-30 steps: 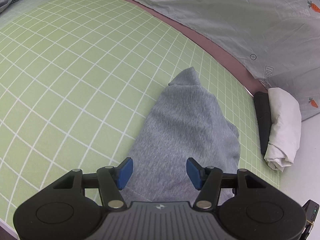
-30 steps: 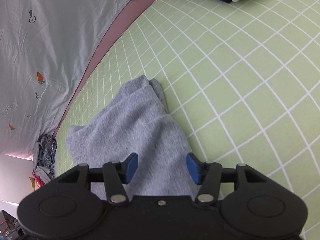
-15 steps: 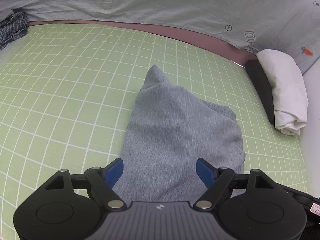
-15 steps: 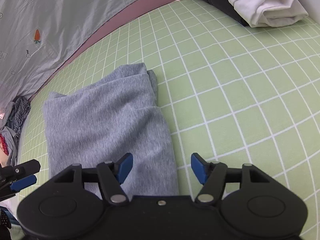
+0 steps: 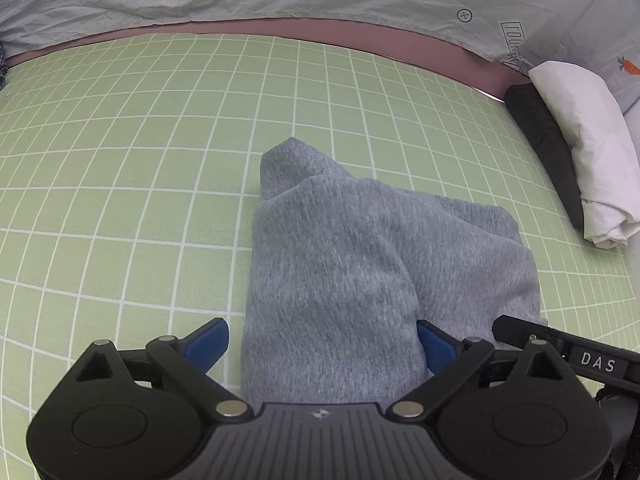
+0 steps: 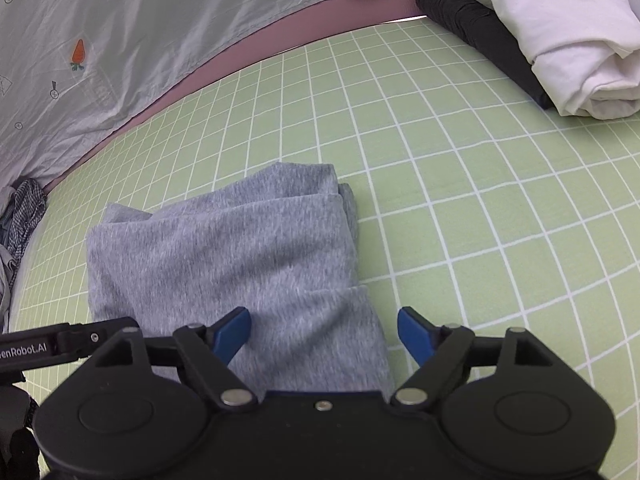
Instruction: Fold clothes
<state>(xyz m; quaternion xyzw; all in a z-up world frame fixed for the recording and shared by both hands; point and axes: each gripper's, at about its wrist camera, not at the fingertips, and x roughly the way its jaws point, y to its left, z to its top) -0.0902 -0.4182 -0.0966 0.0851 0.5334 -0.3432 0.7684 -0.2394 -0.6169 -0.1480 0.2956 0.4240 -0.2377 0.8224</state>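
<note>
Two grippers, left gripper (image 5: 322, 342) and right gripper (image 6: 324, 334) | jaws opening, straddling folded grey garment (image 5: 360, 272) unclamped (releasing, likely) | stacked clothes (image 6: 560, 36) well beyond garment

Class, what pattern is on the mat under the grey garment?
A light green mat with a white square grid; the right wrist view shows it best.

2 wrist fisheyes, close, angled steeply down; both share grey garment (image 5: 340, 264) (image 6: 240, 248) on green grid sheet (image 5: 120, 160) (image 6: 460, 200).
</note>
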